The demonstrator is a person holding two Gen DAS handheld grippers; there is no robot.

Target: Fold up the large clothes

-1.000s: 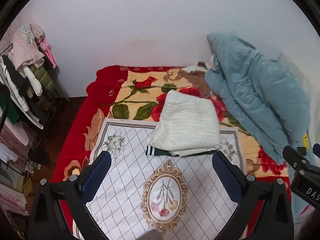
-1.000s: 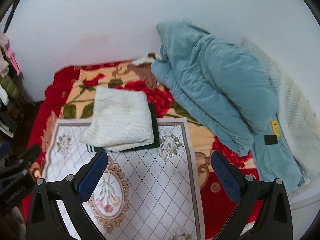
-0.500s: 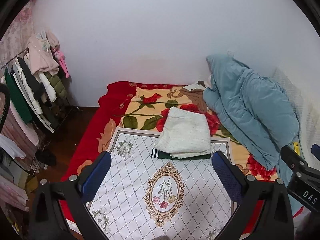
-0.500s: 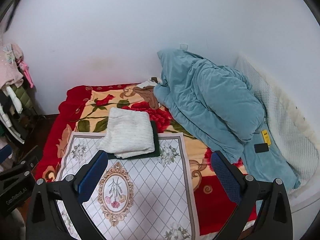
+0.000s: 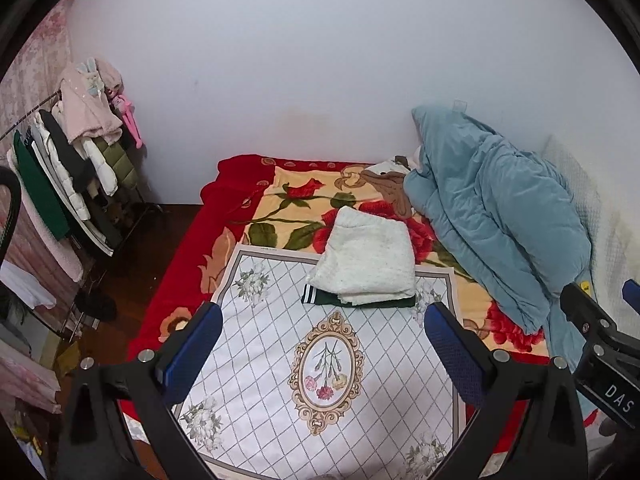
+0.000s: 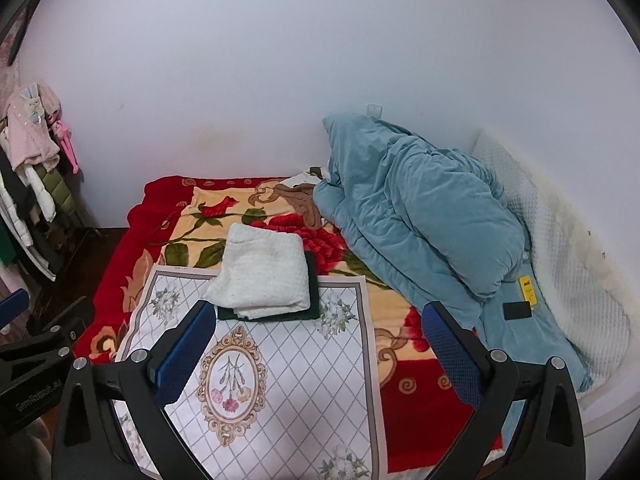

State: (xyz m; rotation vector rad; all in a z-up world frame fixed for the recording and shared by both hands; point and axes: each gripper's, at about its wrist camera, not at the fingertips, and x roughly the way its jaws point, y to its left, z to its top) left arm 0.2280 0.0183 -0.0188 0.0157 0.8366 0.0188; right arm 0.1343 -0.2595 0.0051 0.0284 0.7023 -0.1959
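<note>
Bedroom scene, low in frame: left gripper and right gripper both gape wide, nothing between their fingers. Mid-frame, two folded garments are stacked on the patterned mat: white sweater over dark green garment. Upper right, one blue duvet.

On the black body of my right gripper, seen at the edge of the left wrist view, I can read the white letters "DAS". My left gripper's black body carries white lettering too blurred to read. The small yellow tag on the teal quilted duvet has dark print, too small to read.
</note>
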